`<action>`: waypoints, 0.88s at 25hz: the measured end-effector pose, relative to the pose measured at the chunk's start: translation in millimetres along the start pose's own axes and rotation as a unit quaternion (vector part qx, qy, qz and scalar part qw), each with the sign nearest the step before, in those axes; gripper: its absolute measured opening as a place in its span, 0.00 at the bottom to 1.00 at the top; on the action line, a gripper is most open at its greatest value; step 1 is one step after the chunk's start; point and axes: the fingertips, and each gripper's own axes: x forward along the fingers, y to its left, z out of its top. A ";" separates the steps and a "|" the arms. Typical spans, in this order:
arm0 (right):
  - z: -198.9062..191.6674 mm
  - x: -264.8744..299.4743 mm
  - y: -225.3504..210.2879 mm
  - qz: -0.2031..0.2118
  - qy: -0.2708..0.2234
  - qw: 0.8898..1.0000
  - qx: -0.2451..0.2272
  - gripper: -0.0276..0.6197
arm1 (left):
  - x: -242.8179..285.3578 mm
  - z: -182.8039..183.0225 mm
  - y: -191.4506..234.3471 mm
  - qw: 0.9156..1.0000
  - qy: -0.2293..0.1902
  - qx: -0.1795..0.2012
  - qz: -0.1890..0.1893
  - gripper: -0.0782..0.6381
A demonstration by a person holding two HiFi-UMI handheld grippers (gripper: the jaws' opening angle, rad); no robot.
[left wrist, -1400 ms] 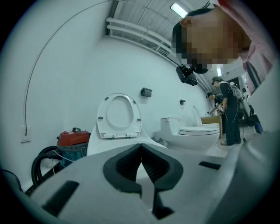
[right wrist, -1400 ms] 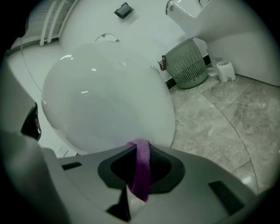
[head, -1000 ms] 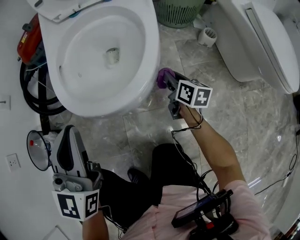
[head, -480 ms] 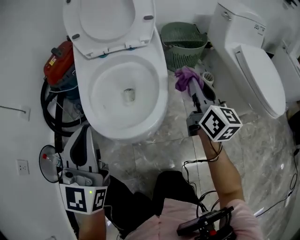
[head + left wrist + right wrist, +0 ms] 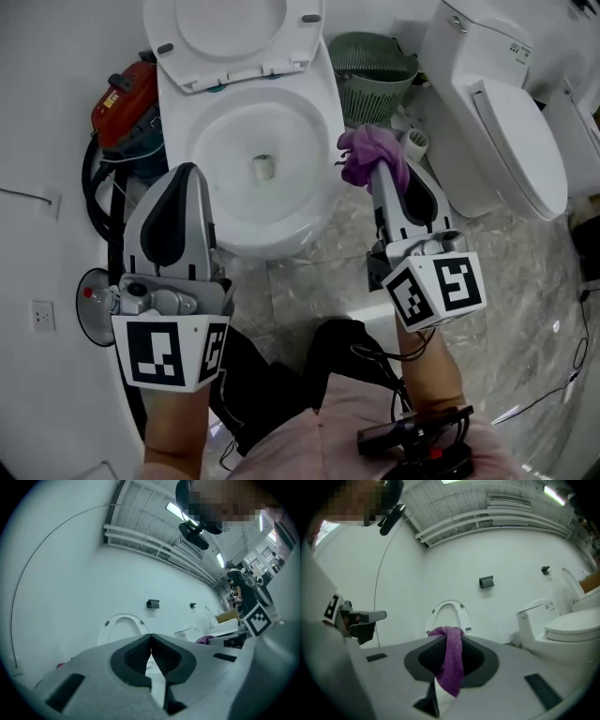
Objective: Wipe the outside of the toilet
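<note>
A white toilet (image 5: 309, 103) with its seat and lid raised (image 5: 234, 33) stands at the top middle of the head view. My right gripper (image 5: 375, 164) is shut on a purple cloth (image 5: 367, 154), held in the air just right of the bowl's rim. In the right gripper view the purple cloth (image 5: 452, 660) hangs between the closed jaws, with the raised seat (image 5: 449, 616) beyond. My left gripper (image 5: 183, 178) hovers in front of the bowl's left side, shut and holding nothing; in the left gripper view its left gripper (image 5: 151, 637) tips meet.
A second toilet (image 5: 497, 122) with a closed lid stands at the right. A green basket (image 5: 370, 61) and a small white cup (image 5: 414, 142) sit between the two. A red machine with black hoses (image 5: 122, 103) is left of the bowl. Cables trail over the marble floor (image 5: 525, 309).
The right gripper has lifted the cloth from low beside the bowl up to rim height. The left gripper has risen and moved toward the bowl. The view has tilted up.
</note>
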 end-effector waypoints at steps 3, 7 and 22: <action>-14.0 -9.6 16.0 -0.003 0.008 1.000 -0.007 0.15 | 0.7 -11.2 -12.0 1.000 0.005 -0.010 -0.007 0.12; -25.6 -16.3 26.7 0.000 0.013 1.000 -0.012 0.15 | 0.4 -18.5 -23.1 1.000 0.008 -0.020 -0.016 0.12; -44.0 -16.5 31.0 0.011 0.025 0.999 -0.032 0.14 | 0.3 -34.4 -31.9 0.999 0.000 -0.033 -0.023 0.12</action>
